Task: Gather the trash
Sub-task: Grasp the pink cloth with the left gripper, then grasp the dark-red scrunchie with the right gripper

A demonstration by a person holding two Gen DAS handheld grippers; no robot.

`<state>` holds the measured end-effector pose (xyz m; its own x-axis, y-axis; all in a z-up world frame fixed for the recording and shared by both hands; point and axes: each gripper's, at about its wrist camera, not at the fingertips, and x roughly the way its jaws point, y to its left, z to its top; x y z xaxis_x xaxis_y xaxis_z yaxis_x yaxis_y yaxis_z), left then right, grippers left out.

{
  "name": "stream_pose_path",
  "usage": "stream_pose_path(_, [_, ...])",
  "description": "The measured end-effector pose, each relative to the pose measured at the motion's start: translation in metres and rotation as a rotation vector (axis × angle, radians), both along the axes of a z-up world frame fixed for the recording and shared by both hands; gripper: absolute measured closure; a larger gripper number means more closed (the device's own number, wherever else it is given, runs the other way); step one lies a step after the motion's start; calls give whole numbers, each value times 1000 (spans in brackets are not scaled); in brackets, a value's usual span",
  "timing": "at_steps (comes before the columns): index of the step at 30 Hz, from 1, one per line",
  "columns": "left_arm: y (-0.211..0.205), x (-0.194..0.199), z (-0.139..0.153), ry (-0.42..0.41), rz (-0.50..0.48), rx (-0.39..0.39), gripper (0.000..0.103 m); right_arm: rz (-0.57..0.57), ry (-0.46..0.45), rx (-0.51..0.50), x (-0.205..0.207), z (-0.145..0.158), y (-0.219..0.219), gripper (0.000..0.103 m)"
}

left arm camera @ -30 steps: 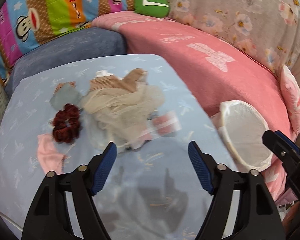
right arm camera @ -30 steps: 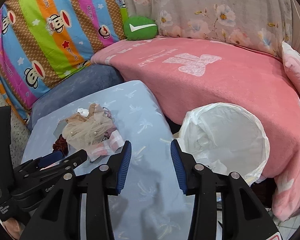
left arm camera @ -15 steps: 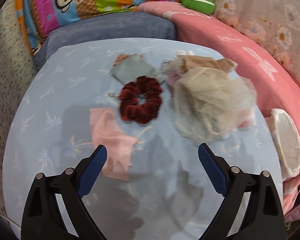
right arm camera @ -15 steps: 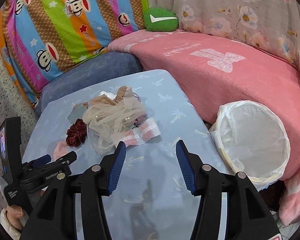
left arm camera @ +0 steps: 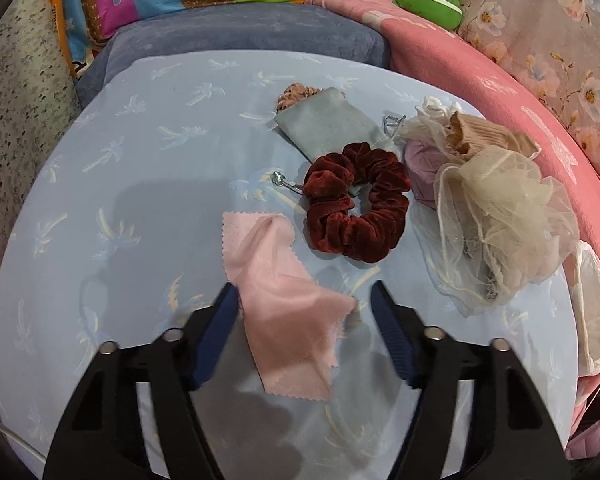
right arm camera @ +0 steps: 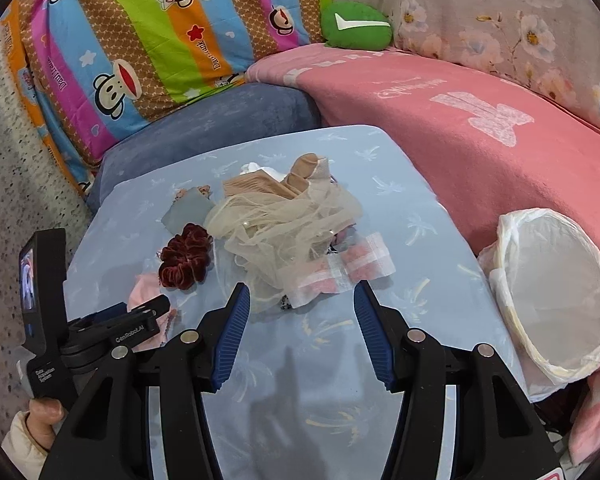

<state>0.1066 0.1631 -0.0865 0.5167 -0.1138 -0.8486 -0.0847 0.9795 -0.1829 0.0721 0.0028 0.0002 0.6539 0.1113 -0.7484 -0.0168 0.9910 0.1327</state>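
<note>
Closing around the pink cloth (left arm camera: pixel 284 300) but not yet pinching it, the left gripper (left arm camera: pixel 300 334) had collected nothing; scrunchie (left arm camera: pixel 354 202), mesh heap (right arm camera: pixel 284 220) and wrapper (right arm camera: pixel 340 270) lay on the surface (right arm camera: pixel 420 280), the right gripper (right arm camera: pixel 300 334) open and empty, bin (right arm camera: pixel 556 292) rightmost.

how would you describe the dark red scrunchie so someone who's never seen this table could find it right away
Start at the light blue tablecloth with its palm-tree print, where a small heap of fabric scraps lies. The dark red scrunchie sits between the flat pink cloth swatch and the beige tulle bundle, overlapping the grey pouch. It is the only velvety, ruffled ring with a hole through its middle.
</note>
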Motion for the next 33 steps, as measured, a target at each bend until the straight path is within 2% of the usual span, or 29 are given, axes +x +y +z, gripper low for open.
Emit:
stream_pose_path(4, [6,6,-9,40,-11,-41,87,34,9,-4,13,-4,18,49])
stream_pose_path(6, [9,4,-7,35,-11,-49,95,54,16,2,20,-6,28,49])
stream_pose_path(16, [31,-2,19,-31,-4,-69,98,161,49,24,64,-23,88,49])
stream_pose_path(23, [35,14,32,-64,3,-52,98,190,83,28,98,-47,115,53])
stream_pose_path(29, [41,22,26,-46,19,-49,98,184,154,40,118,-79,121,62])
stream_pose_path(33, [44,20,22,-34,25,-44,98,181,204,78,120,-98,115,83])
